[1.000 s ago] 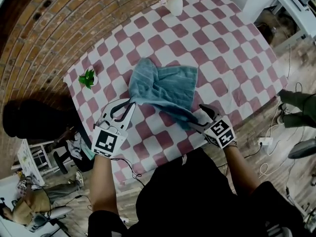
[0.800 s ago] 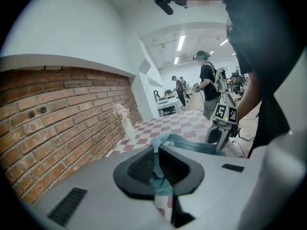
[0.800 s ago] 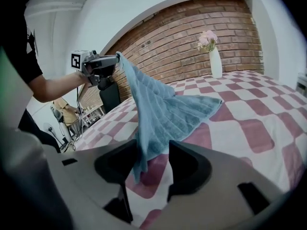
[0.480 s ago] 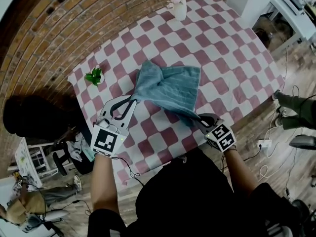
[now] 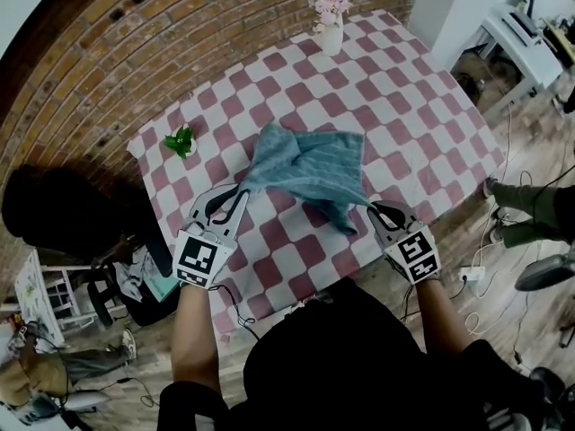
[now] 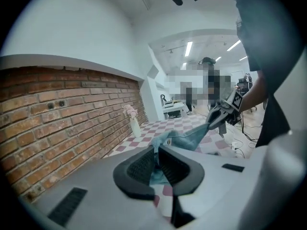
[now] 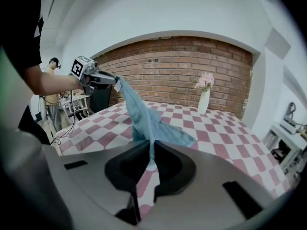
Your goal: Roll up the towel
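Seen from the head camera, looking steeply down, a person stands at the lower edge of a table covered in a red-and-white checked cloth, with a gripper in each hand. The only printed marks on show are the blocky black-and-white square code patterns on the marker cubes, one at lower left and one at lower right of the frame.

The blue-grey towel is near the centre of the frame. Its near edge is lifted and stretched between the two grippers, while its far part lies crumpled on the checked cloth.

The left gripper, left of centre, has its jaws closed tight on the towel's near left corner. In the left gripper view a fold of blue cloth is pinched between the two dark ribbed pads and runs off to the other gripper at the right of that frame.

The right gripper, right of centre, has its jaws pressed together on the near right corner. In the right gripper view a thin fold sits between the pads, and the towel climbs toward the upper left.

A white vase of pink flowers stands at the table's far edge, at the top of the frame. A small green plant sits at the left edge, beside a brick wall.
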The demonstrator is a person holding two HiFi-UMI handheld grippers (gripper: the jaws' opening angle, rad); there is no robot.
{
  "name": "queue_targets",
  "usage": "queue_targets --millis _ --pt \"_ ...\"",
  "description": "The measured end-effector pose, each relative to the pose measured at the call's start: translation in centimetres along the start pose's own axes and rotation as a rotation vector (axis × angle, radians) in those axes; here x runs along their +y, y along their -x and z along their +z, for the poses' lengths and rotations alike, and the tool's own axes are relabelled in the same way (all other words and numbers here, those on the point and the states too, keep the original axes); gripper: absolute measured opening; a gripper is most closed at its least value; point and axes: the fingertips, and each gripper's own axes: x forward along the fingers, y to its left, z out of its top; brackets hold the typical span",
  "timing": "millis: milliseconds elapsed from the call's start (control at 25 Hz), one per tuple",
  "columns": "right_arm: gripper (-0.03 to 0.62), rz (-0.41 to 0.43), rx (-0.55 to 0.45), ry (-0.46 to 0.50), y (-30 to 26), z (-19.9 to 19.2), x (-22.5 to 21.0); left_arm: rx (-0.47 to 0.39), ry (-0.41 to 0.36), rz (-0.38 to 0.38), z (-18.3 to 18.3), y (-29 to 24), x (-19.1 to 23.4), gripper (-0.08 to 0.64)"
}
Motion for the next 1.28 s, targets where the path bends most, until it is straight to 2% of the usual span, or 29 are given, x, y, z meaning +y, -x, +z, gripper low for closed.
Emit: queue_targets --millis 280,520,640,800,960,1080,1200,1280 --pt "0.026 -0.149 -0.093 0.161 3.4 6.2 -1.7 -0.058 0.025 0.026 0.8 3.0 -0.6 0.029" --pt "0.026 -0.29 -0.134 0.403 6.8 11.6 -2.0 -0.136 0.035 0.093 3.6 5.7 0.3 0.032" --pt "0.026 -0.346 -0.175 0.488 8.4 15.3 -2.0 -0.207 0.006 0.128 6.5 7.2 1.3 0.031" --pt "0.026 -0.416 -0.269 0.583 11.0 20.6 -3.0 -0.271 -0.027 0.217 10.6 9.7 3.1 0.032" --pt "0.026 -0.427 -0.4 0.612 12.8 25.8 -4.0 -0.331 -0.083 0.279 15.0 11.3 5.0 0.032" --pt "0.028 -0.408 -0.464 0.599 13.0 28.3 -4.9 -0.328 -0.101 0.326 17.1 11.1 6.2 0.031" --pt "0.026 -0.381 -0.483 0.593 11.7 30.1 -6.4 -0.291 -0.101 0.374 17.4 9.8 8.3 0.031" --pt "0.026 -0.339 -0.478 0.58 9.7 30.4 -7.5 -0.253 -0.067 0.387 16.3 8.3 9.8 0.031"
